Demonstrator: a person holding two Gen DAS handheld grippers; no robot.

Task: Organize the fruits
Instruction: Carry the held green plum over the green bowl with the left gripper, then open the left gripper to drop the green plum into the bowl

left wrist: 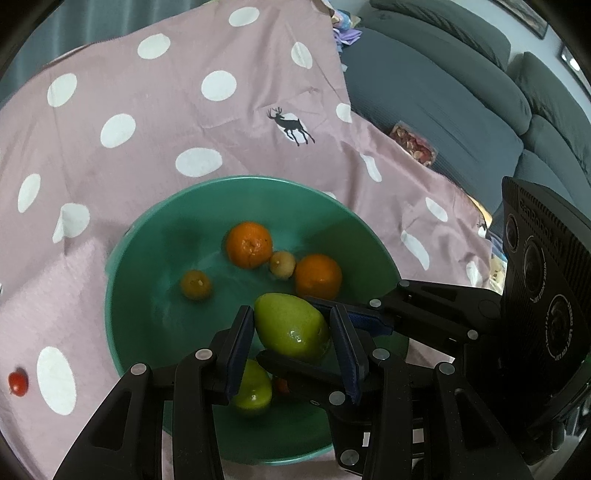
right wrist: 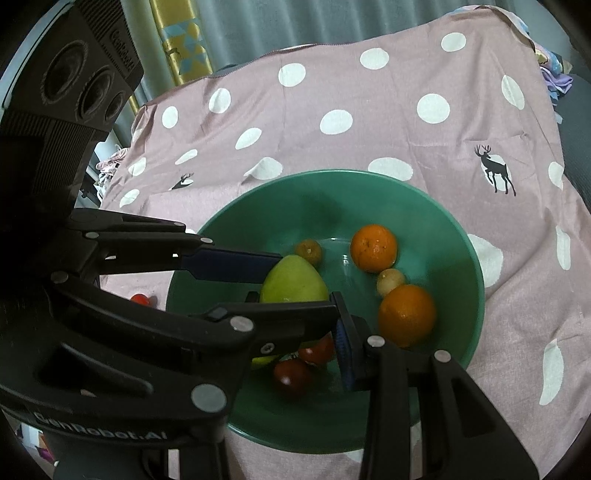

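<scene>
Ahead of the gripper spreads a pink polka-dot cloth with deer prints (left wrist: 155, 122). To its right stands a grey sofa (left wrist: 436, 85); beyond hang grey curtains (right wrist: 258, 26).

Green pear (right wrist: 293, 280) – over teal bowl (right wrist: 458, 236)

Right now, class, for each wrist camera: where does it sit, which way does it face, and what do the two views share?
Left wrist: sits on the left gripper, facing down into the bowl; its own two fingers clamp a green fruit, and the right gripper enters from the right.
Right wrist: sits on the right gripper, facing down into the bowl; one own finger shows, and the left gripper crosses from the left.
Shared: bowl, green fruit, oranges, spotted cloth.
</scene>
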